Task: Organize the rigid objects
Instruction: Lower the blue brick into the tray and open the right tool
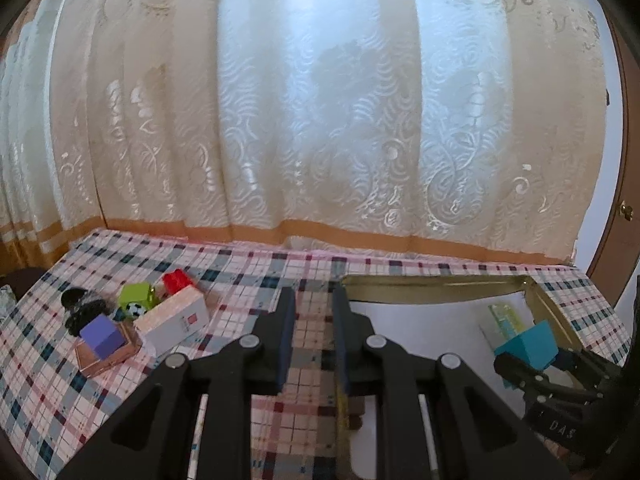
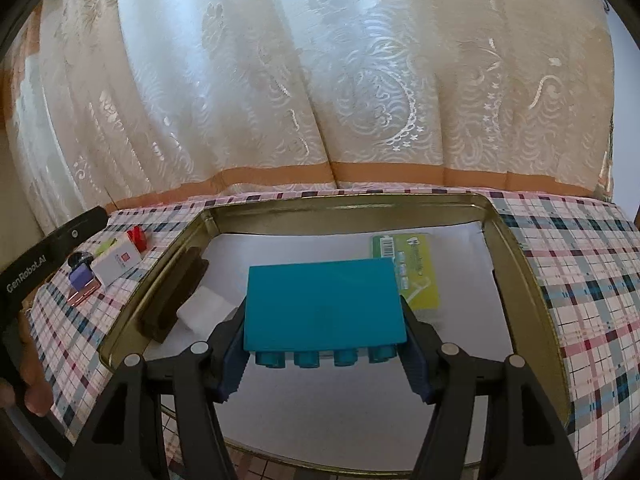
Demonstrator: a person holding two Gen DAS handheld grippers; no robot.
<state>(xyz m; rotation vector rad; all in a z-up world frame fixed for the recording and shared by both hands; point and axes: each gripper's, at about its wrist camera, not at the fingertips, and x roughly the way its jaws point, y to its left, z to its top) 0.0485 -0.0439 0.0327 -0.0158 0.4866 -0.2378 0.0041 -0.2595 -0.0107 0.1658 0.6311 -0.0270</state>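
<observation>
My right gripper (image 2: 324,312) is shut on a teal building brick (image 2: 324,304) and holds it over the white-lined metal tray (image 2: 344,204). The tray holds a green card (image 2: 412,268) and a dark brown block (image 2: 172,292). In the left wrist view the teal brick (image 1: 528,346) shows in the right gripper (image 1: 532,356) over the tray (image 1: 432,286). My left gripper (image 1: 314,312) is open and empty above the tablecloth at the tray's left edge. Left of it lie a white box (image 1: 174,320), a purple cube (image 1: 102,338), a green cube (image 1: 136,296) and a red brick (image 1: 176,282).
A black object (image 1: 80,308) and a small football (image 1: 136,310) lie with the pile. A flat copper-coloured box (image 1: 108,354) is under the purple cube. A plaid cloth (image 1: 240,272) covers the table. A patterned curtain (image 1: 320,120) hangs right behind it.
</observation>
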